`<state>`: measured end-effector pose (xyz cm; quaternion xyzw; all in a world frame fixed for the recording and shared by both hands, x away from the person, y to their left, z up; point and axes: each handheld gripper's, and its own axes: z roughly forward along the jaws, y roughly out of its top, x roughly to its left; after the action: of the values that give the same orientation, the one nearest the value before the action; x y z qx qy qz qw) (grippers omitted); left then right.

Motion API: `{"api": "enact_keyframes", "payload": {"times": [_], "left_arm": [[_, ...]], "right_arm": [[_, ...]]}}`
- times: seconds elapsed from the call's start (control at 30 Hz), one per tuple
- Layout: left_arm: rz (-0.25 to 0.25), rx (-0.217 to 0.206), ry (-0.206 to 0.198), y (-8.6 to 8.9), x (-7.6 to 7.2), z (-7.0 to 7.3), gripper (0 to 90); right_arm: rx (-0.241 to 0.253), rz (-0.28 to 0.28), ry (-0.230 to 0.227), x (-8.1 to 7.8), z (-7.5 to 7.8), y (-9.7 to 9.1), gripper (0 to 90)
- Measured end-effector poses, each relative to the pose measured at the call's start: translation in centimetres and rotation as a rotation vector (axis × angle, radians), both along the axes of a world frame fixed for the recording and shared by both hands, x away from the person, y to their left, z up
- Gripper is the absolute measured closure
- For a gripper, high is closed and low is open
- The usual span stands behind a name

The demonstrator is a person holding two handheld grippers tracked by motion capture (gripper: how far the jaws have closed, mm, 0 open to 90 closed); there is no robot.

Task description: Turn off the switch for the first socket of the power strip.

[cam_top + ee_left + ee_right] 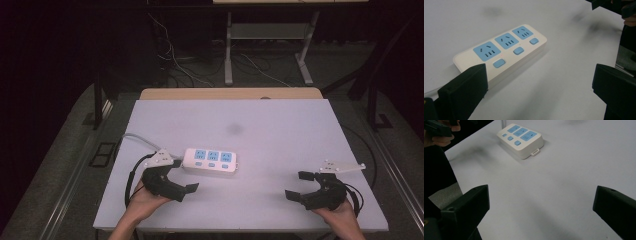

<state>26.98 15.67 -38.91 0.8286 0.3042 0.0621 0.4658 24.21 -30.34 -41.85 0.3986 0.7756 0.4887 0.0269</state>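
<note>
Grippers poised beside a power strip.
Left gripper (181, 178) spread wide and empty, just beside the strip (210, 161) near the table's (280, 125) middle, probably lining up a grasp; right gripper (299, 184), equally wide, empty, well apart.

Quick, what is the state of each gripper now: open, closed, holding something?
Left gripper: open, holding nothing, beside the power strip.
Right gripper: open, holding nothing, over the bare table.
</note>
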Motion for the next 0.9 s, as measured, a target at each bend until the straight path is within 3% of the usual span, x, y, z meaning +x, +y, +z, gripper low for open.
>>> {"api": "enact_keyframes", "payload": {"times": [0.2, 0.9], "left_arm": [[-0.023, 0.02, 0.017, -0.5, 1.0, 0.4, 0.0], [-0.034, 0.065, 0.029, -1.0, 3.2, 1.4, 0.0]], "right_arm": [[-0.001, 0.002, -0.003, 0.0, 0.0, 0.0, 0.4], [-0.001, -0.001, -0.002, 0.0, 0.0, -0.2, 0.4]]}}
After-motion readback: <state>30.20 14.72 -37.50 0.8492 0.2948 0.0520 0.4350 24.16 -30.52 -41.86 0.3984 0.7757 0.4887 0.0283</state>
